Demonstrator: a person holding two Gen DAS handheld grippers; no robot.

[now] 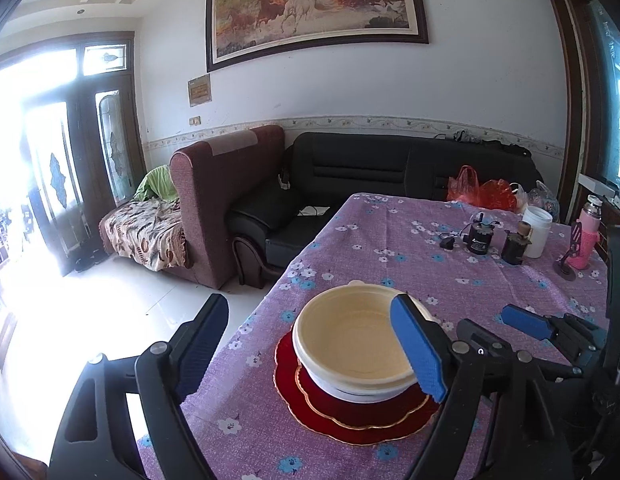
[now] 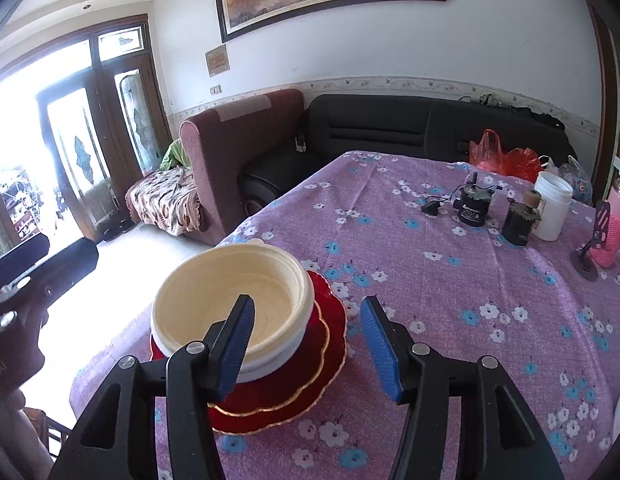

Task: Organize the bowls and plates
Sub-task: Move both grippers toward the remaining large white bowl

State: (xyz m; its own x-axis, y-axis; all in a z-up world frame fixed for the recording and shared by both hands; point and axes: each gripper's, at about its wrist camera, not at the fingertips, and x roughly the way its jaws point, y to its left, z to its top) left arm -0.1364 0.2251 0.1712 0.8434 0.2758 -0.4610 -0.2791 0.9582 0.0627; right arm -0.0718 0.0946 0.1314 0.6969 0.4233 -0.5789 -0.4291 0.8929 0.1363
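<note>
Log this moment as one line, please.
stack: bowls nested on red plates, near table edge | left gripper: open, empty | right gripper: open, empty | nothing held

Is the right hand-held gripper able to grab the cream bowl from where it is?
Probably yes. The right hand-held gripper is open, and its left finger already overlaps the cream bowl on the red plates. Nothing seems to block it.
</note>
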